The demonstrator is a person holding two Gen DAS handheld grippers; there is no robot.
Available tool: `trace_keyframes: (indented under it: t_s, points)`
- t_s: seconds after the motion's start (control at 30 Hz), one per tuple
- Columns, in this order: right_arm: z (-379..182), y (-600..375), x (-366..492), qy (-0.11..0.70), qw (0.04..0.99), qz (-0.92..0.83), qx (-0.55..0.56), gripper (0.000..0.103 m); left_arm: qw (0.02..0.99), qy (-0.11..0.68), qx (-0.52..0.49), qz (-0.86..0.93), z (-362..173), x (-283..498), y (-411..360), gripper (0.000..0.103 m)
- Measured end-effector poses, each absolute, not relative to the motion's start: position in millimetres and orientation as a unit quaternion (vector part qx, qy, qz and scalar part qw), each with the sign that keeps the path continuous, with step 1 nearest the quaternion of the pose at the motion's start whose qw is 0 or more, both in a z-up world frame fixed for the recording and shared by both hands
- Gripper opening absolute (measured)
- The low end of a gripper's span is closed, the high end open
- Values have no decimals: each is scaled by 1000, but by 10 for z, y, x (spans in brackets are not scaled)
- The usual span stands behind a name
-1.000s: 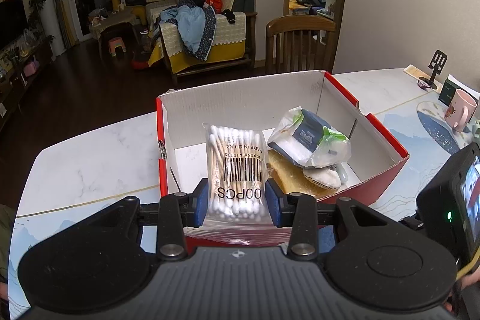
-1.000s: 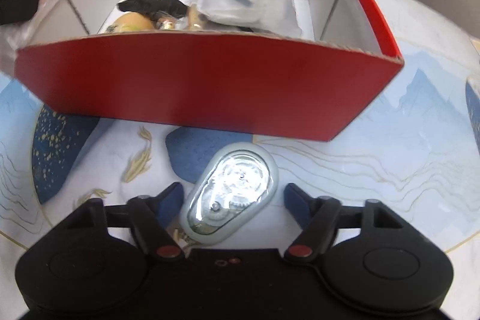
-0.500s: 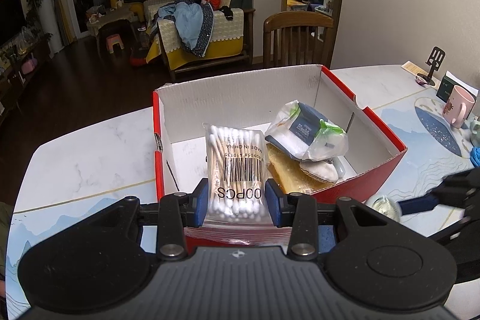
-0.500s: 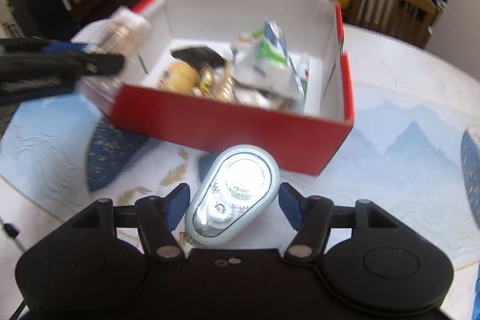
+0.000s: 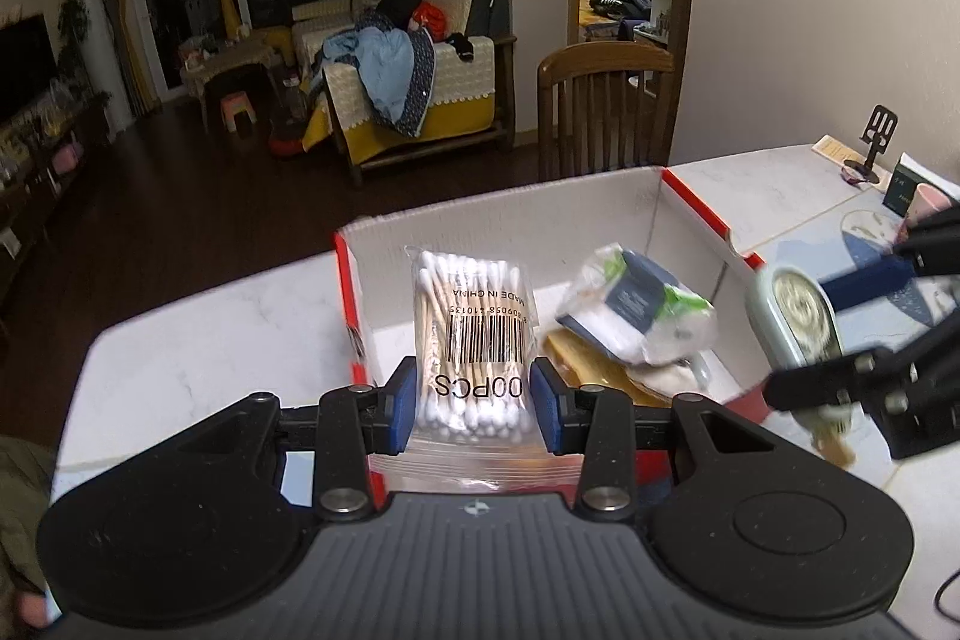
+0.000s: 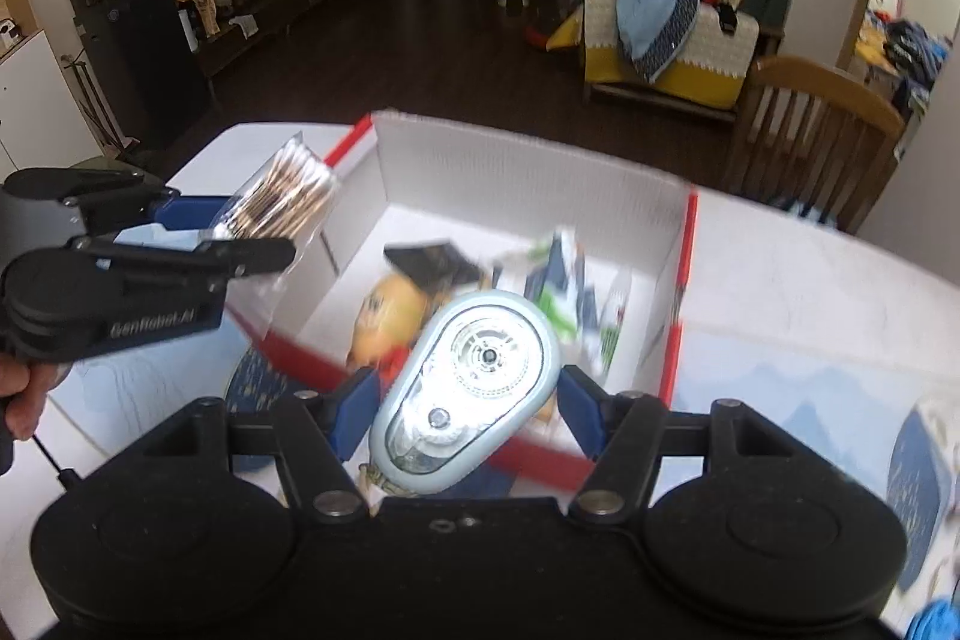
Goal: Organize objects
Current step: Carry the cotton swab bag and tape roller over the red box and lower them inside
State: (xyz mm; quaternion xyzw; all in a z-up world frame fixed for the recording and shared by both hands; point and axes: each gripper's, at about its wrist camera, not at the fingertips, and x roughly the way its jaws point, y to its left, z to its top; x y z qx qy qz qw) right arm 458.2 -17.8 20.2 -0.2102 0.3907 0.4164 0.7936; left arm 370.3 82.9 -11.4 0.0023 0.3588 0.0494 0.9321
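The red cardboard box with white inside point(image 5: 690, 208) fills mid-frame. At lower centre the left gripper point(image 5: 472, 403), tilted downward, clamps a clear bag of cotton swabs point(image 5: 471, 322) over the box's near-left corner. The right gripper point(image 6: 462, 415), angled down, pinches a pale-blue teardrop-shaped plastic dispenser point(image 6: 471, 388) above the box's near rim.

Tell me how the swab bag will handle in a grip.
The swab bag is probably light: the left gripper holds it upright by its lower part. Its glossy film looks slippery. The loose bottom edge likely flops.

The box's contents point(image 6: 558, 280) blur; pink mug point(image 5: 933, 205) half hidden.
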Motion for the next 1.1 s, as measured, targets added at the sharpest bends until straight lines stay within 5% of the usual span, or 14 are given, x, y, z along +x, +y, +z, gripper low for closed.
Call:
trace_keyframes:
  t_s: [0.77, 0.87, 1.1]
  points:
    - [-414, 571, 5019, 362, 765, 428, -318, 64, 894, 444, -2, 64, -635, 4460, 888, 38]
    - [-499, 585, 5064, 360, 767, 421, -324, 53, 889, 454, -3, 62, -723, 4483, 883, 38]
    - [-606, 536, 5212, 382, 773, 405, -304, 53, 884, 464, 17, 57, -831, 4498, 786, 39]
